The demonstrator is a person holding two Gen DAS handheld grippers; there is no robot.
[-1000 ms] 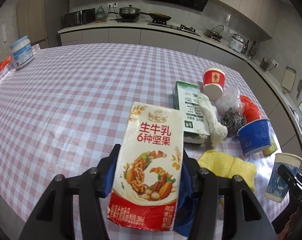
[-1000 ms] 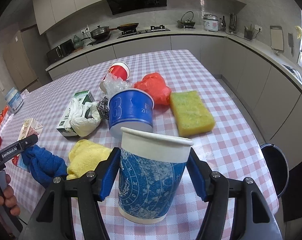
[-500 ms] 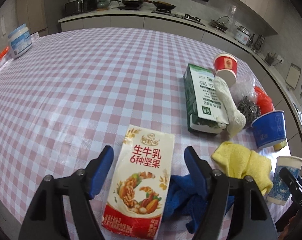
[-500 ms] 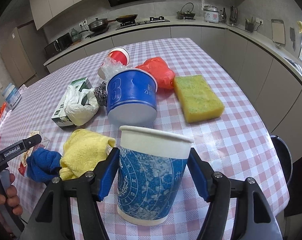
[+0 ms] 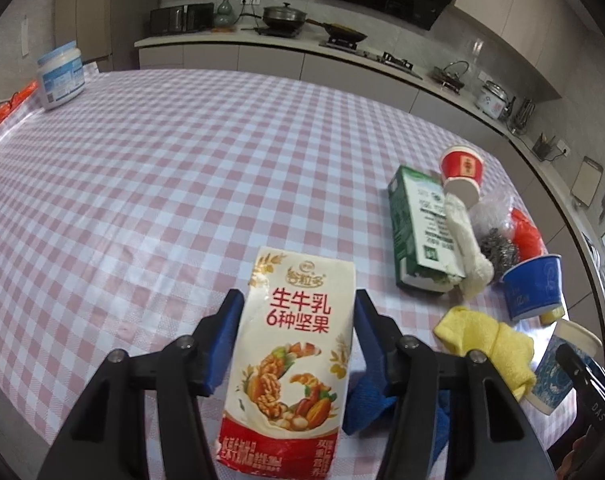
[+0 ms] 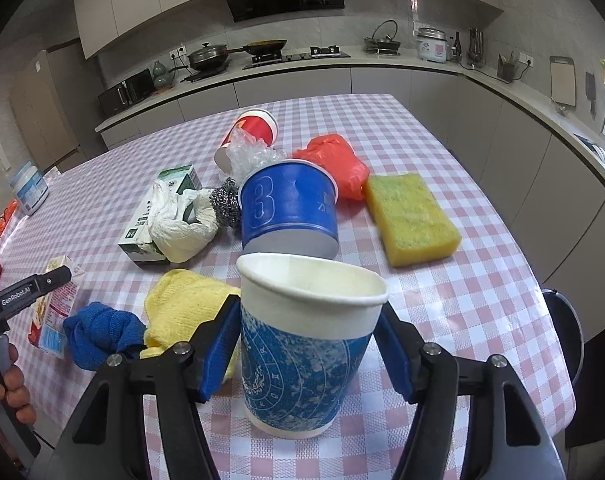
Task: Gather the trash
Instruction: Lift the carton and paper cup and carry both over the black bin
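Left hand-held gripper (image 5: 296, 320): clenched on nut-milk carton (image 5: 292, 356), near table (image 5: 162, 184) edge. Right hand-held gripper (image 6: 308, 332): grasping blue paper cup (image 6: 302, 360). Advice: squeeze lightly; both crush easily.

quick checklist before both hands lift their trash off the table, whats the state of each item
1. Left gripper jaws on both sides of the nut milk carton: ok.
2. Right gripper jaws flanking the blue patterned paper cup: ok.
3. Firm contact on the cup: cannot tell.
4. Cup upright: ok.
5. Blue cloth clear of the carton: not ok, it lies against it.
6. Bin location: cannot tell.
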